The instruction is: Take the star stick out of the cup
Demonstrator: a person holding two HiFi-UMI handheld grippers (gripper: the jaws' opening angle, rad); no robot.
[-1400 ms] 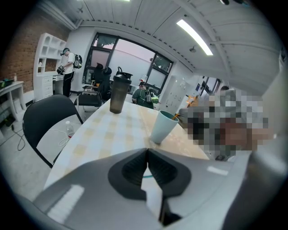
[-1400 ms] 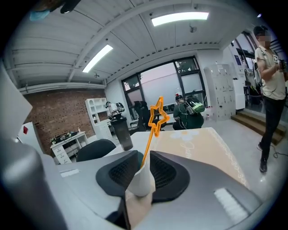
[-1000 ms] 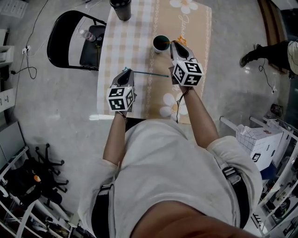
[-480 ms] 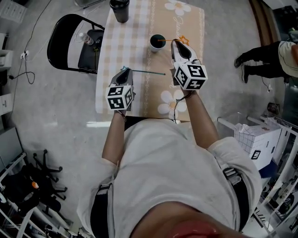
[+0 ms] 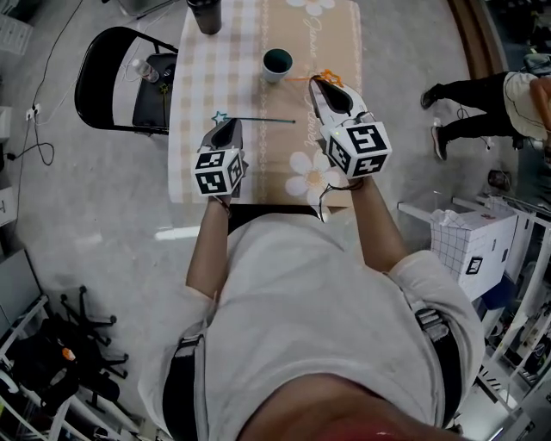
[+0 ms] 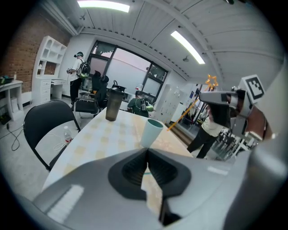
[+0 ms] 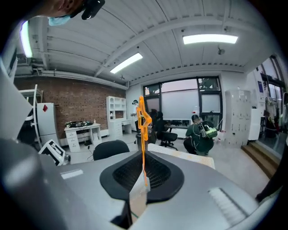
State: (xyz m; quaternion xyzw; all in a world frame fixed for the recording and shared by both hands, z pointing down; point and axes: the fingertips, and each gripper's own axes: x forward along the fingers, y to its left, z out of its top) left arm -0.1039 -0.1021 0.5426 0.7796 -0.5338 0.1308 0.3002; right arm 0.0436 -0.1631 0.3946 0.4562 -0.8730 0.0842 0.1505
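Beside the cup (image 5: pixel 277 62), right tool (image 5: pixel 320 83) grips the orange star stick (image 7: pixel 143 134) — left tool (image 5: pixel 227 126) closed.

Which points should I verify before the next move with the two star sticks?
1. Fingers of the right gripper closed on the orange star stick: ok.
2. Fingers of the left gripper closed on the teal star stick, near its star end: ok.
3. The cup upright, with nothing in it: ok.
4. The dark tumbler away from both sticks: ok.
5. Bare table for laying the sticks down: ok.
6. How firm each grip is: cannot tell.
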